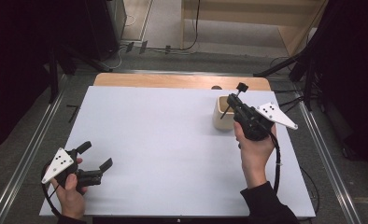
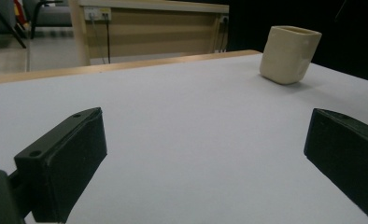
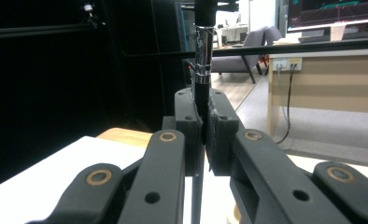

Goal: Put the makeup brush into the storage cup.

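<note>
A cream square cup [image 1: 219, 119] stands on the white table [image 1: 163, 140] at the back right; it also shows in the left gripper view, cup [image 2: 289, 53]. My right gripper [image 1: 234, 101] hovers right over the cup, shut on a thin black rod [image 1: 240, 87] with a knob on top. The rod's lower end slants down into the cup's mouth. In the right gripper view the rod [image 3: 203, 56] stands upright with a silver band, clamped between the pads of the right gripper [image 3: 204, 121]. My left gripper [image 1: 97, 156] rests low at the front left, open and holding nothing, as the left gripper [image 2: 205, 154] shows.
A wooden strip [image 1: 182, 80] runs along the table's far edge. Metal rails [image 1: 28, 154] flank the table on both sides. Black stands and cables [image 1: 308, 74] crowd the back right corner. A wooden desk [image 3: 331, 84] and a chair [image 3: 247, 51] stand beyond.
</note>
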A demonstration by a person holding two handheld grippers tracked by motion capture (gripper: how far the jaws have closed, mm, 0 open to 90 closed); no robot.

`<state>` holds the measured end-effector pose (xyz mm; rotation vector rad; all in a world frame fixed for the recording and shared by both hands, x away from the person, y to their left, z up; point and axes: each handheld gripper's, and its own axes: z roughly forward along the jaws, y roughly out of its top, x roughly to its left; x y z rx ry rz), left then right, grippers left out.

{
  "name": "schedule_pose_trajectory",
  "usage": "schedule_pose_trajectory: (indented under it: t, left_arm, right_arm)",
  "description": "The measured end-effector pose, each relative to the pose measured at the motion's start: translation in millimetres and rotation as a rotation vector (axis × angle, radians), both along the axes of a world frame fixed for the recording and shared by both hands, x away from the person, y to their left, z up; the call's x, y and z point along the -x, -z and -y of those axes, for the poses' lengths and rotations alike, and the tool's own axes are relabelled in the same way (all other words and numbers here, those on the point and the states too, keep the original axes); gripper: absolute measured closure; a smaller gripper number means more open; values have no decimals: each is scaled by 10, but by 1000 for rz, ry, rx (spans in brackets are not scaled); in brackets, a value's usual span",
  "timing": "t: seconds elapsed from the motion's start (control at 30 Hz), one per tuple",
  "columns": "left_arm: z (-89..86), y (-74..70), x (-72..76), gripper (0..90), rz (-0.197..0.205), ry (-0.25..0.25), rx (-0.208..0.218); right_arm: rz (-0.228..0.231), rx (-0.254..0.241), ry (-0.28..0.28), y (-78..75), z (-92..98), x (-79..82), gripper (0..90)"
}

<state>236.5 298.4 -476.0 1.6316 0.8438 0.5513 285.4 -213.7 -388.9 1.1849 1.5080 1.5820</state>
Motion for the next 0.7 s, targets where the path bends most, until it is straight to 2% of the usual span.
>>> schedule_pose_trajectory:
  t: [0.23, 0.37, 0.7]
  left_arm:
    - [-40, 46, -4, 1, -4, -34, -13]
    - [-64, 56, -6, 1, -8, -46, 1]
    - [-69, 53, 0, 1, 0, -53, -1]
  right_arm:
    - [11, 21, 32, 10, 38, -125, 864]
    - [12, 42, 47, 43, 69, -180, 863]
    - [9, 57, 88, 102, 165, -281, 862]
